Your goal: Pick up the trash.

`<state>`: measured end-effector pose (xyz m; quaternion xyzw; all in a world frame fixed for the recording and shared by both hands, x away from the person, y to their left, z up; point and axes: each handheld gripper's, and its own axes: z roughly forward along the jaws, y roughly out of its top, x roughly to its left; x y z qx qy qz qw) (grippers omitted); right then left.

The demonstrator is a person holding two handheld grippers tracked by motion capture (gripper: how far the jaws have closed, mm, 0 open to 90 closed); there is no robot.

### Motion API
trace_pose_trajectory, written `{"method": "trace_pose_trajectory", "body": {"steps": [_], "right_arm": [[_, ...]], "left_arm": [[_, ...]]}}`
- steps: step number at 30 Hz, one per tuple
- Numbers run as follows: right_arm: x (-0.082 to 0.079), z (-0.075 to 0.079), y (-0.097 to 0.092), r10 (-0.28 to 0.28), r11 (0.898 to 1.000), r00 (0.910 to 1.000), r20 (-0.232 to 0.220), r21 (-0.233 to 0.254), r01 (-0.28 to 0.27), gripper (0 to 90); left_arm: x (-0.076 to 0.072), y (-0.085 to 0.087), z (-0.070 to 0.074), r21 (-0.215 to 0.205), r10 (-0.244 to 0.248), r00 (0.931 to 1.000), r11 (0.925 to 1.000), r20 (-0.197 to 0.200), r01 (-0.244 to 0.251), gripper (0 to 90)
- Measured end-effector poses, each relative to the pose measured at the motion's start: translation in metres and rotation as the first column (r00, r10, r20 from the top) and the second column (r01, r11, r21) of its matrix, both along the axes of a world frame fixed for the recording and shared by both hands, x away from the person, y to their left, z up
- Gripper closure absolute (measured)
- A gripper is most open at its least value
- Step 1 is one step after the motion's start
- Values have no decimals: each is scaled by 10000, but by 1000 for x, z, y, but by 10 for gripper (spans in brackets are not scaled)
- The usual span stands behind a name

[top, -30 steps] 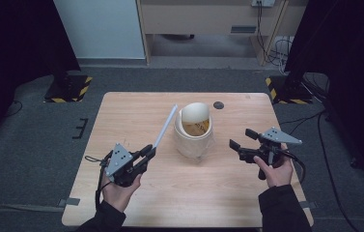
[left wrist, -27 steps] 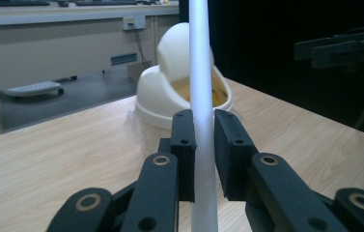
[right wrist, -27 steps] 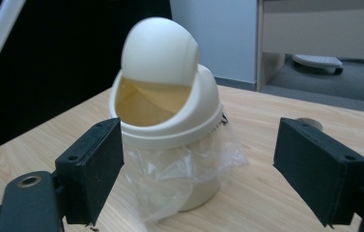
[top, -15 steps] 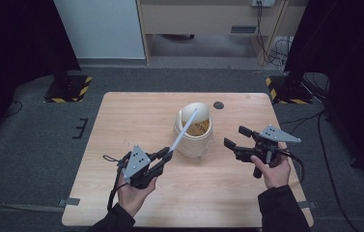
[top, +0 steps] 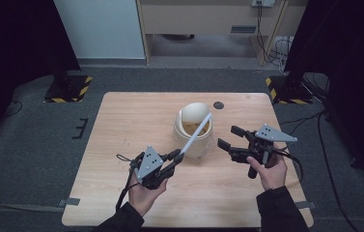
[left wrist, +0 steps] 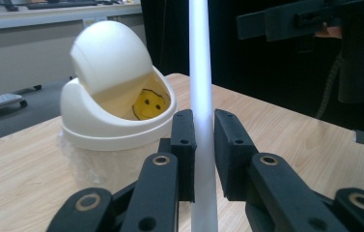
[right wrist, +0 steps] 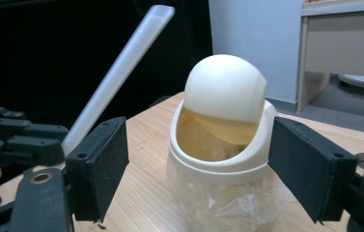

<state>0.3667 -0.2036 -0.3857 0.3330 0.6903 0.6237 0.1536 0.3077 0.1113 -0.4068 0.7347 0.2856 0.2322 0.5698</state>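
Landmark: the cream swing-lid bin (top: pixel 194 130), standing near the centre of the wooden table (top: pixel 121 125), its domed lid (left wrist: pixel 109 55) tipped so the mouth is exposed. A clear plastic liner (right wrist: pixel 228 198) wraps the lower body. In the left gripper view a yellow smiley-face item (left wrist: pixel 149 103) lies inside the bin.

Left gripper (top: pixel 175 157): positioned on the person's side of the bin, towards the left. Its jaws are pressed against a long white tube (top: pixel 195 134), pinching it near the lower end. The tube slants upward from the jaws and crosses in front of the bin's opening; its open upper end (right wrist: pixel 158 12) stands above the rim. Whether the tube touches the rim cannot be determined.

Right gripper (top: pixel 231 137): positioned just to the right of the bin, jaws spread wide and holding nothing. In the right gripper view the bin sits between the two pads (right wrist: pixel 100 164), clear of both.
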Motion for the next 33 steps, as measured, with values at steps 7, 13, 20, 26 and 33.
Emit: {"method": "trace_pose_trajectory", "body": {"steps": [7,13,20,26,33], "right_arm": [[-1,-2,5,333,9988,9993,-197,357,-325,261],[-1,-4,8,520,9978,9981,-337,421,-506,299],[-2,-4,10,677,9966,9962,-538,507,-650,378],[-5,-5,12,1200,9904,9856,-1187,823,-1107,541],[-7,-6,14,1604,9828,9767,-1424,1144,-1448,678]], "left_arm": [[0,-16,-6,194,-346,9994,9992,-22,346,787],[-1,-28,-6,237,-555,9985,9982,-4,555,787],[-4,-35,-10,357,-772,9970,9964,-39,773,788],[-5,-36,-10,340,-844,9964,9958,-31,845,787],[-7,-39,-13,508,-947,9955,9942,-88,950,788]]}}
